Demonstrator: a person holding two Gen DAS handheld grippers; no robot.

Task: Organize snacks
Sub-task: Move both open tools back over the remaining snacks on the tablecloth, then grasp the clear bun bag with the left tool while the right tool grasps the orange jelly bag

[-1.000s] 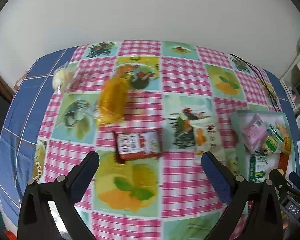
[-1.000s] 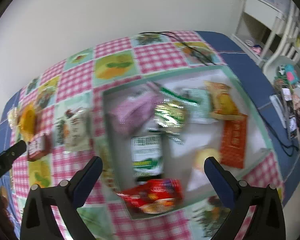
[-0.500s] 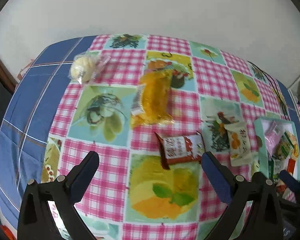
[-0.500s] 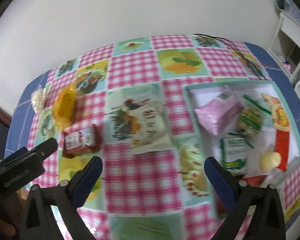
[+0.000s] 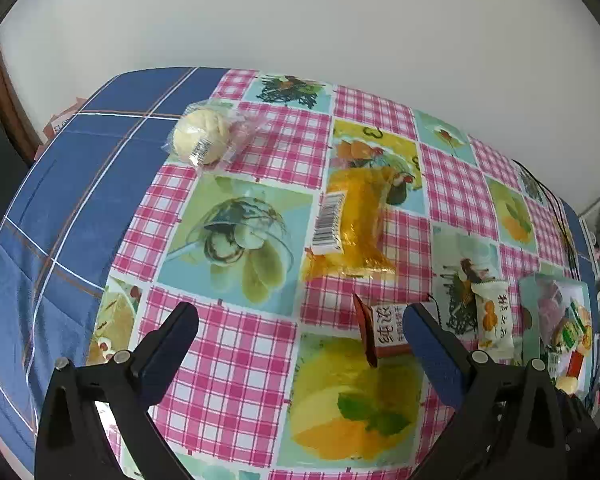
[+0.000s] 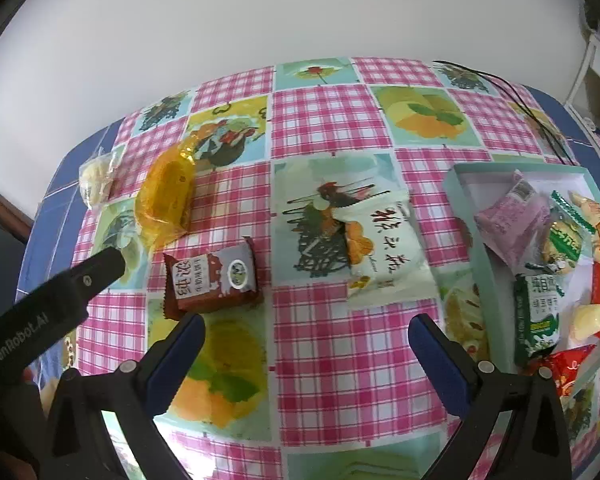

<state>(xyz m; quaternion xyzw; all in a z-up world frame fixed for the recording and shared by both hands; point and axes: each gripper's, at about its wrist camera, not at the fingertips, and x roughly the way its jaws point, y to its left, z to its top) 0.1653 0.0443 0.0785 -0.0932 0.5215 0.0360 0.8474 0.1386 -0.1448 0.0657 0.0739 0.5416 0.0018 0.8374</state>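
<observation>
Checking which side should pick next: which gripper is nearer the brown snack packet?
Left, as far as these views show. The left gripper has its right finger beside the brown snack packet; the right gripper hangs open farther toward the tray.

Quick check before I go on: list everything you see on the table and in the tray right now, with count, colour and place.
Brown snack packet: 1, brown and white, on the cloth near the left gripper.
White snack packet: 1, white with orange print, centre of the cloth, left of the tray.
Orange bag: 1, clear orange, far left.
Wrapped bun: 1, pale yellow in clear wrap, far left corner.
Tray: 1, pale green, right side, holding several packets: pink, green, red, others.
Cable: 1, black, far right edge.
Tablecloth: 1, pink check with fruit pictures.
Left gripper: open, empty.
Right gripper: open, empty.
</observation>
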